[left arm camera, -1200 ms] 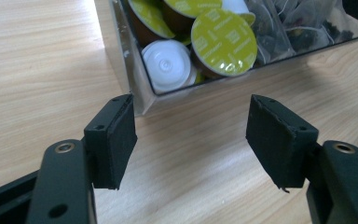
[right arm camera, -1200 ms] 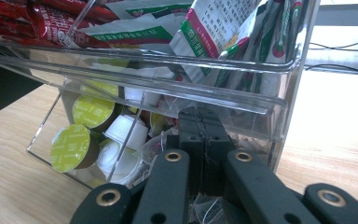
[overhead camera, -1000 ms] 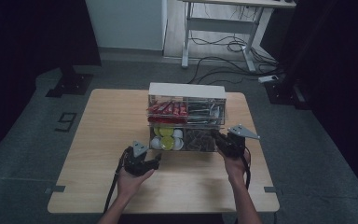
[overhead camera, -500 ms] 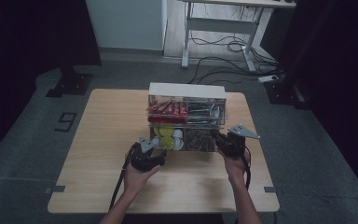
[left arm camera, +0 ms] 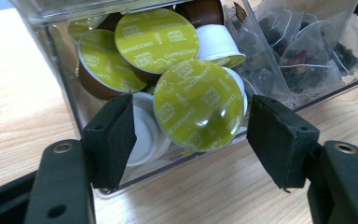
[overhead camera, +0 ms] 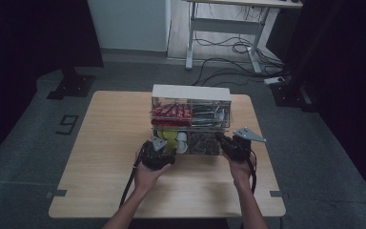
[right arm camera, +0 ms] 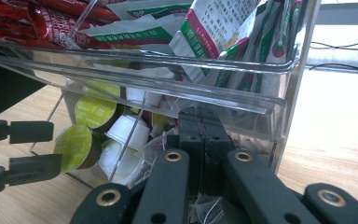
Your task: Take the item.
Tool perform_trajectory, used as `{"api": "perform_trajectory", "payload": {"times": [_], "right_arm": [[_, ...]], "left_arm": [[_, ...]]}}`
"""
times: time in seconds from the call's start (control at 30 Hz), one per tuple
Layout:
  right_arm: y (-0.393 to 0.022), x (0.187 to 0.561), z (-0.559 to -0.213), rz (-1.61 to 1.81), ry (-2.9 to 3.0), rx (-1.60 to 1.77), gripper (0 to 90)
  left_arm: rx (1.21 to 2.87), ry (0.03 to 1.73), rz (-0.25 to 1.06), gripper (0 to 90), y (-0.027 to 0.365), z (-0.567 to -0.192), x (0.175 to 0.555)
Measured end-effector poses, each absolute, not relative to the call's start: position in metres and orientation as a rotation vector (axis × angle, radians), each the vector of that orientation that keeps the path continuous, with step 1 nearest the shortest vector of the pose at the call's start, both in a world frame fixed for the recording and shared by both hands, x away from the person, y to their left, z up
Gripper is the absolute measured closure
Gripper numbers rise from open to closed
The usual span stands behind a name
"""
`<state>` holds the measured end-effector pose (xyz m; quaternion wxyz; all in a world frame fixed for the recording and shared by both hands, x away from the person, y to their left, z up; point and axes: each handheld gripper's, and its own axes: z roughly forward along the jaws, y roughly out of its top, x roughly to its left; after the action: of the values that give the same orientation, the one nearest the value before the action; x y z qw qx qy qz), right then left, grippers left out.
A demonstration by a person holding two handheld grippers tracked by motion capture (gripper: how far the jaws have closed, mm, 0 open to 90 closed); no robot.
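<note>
Room: dark all around, with a grey floor (overhead camera: 28, 143), a white desk frame (overhead camera: 224, 28) at the back and cables (overhead camera: 219, 67) on the floor.
Table: wooden table (overhead camera: 109, 124), light brown, with a person sitting at the near side.
Left hand: the left hand (overhead camera: 147, 176) comes up from the bottom and holds the left gripper (overhead camera: 164, 148).
Left gripper: its two black jaws are wide apart, just in front of the low drawer, holding nothing.
Coffee pods: round pods with green lids (left arm camera: 198, 105) and white pods (left arm camera: 142, 135) are piled in the left part of the low drawer.
Clear box: a see-through box (overhead camera: 190, 119) with a white top sits in the middle of the table.
Red packets: red packets (overhead camera: 171, 113) lie in the top drawer, on the left.
Tea bags: clear tea bags (left arm camera: 303, 51) fill the right part of the low drawer.
Right gripper: the right gripper (right arm camera: 200, 135) has its jaws pressed together, right at the front of the low drawer; what they pinch is hard to see.
Right hand: the right hand (overhead camera: 240, 167) holds it from below.
</note>
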<state>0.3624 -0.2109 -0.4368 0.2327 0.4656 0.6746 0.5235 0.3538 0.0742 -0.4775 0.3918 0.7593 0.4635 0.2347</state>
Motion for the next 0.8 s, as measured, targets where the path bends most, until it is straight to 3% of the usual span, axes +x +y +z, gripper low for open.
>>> {"api": "perform_trajectory", "payload": {"times": [0.8], "right_arm": [[-0.211,0.362,-0.437,1.442,1.855,1.279,88.9]], "left_arm": [[1.941,1.2,0.616,32.9,0.054,-0.482,0.367]]}}
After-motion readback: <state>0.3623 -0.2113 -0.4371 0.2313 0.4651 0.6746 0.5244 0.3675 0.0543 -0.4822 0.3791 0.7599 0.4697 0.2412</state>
